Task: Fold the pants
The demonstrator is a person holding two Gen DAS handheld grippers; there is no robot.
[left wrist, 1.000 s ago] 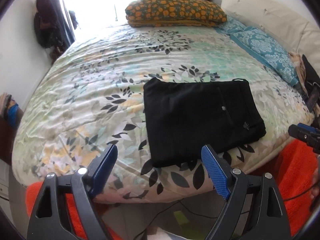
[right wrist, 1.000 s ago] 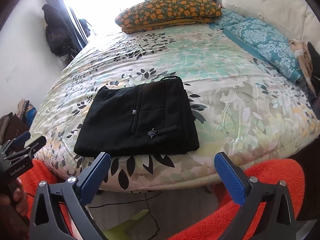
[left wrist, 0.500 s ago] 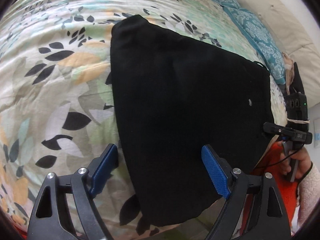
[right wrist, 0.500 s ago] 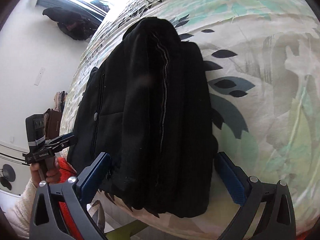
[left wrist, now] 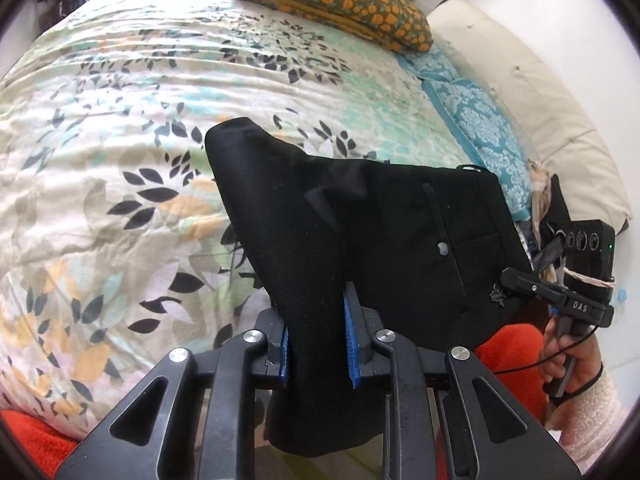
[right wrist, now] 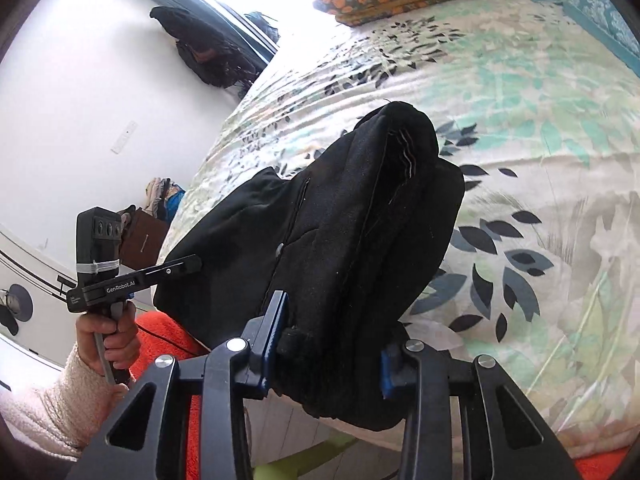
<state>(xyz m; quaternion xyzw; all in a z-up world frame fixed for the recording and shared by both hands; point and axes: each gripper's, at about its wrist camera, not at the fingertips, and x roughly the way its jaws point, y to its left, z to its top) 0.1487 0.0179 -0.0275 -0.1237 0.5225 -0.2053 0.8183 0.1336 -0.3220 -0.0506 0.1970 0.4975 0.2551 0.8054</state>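
Observation:
The folded black pants (left wrist: 380, 220) lie near the front edge of the bed, with a pocket button facing up. My left gripper (left wrist: 318, 344) is closing, and its blue pads (left wrist: 351, 340) press on the pants' near left corner, which rises in a ridge. In the right wrist view the pants (right wrist: 340, 220) bunch up thickly. My right gripper (right wrist: 330, 356) is also closing, its pads squeezing the thick layered right edge. Each hand (right wrist: 108, 332) shows at the side of the other's view.
A floral duvet (left wrist: 120, 160) covers the bed. An orange-flowered pillow (left wrist: 328, 0) lies at the far end, with a teal pillow (left wrist: 480, 128) and cream headboard (left wrist: 540, 100) on the right. Orange fabric (left wrist: 508, 356) sits below the near edge. Dark clothes (right wrist: 200, 48) hang by the window.
Both grippers came down over the pants' near edge and went from wide open to closed on the cloth. The gripped corners now stand raised and bunched.

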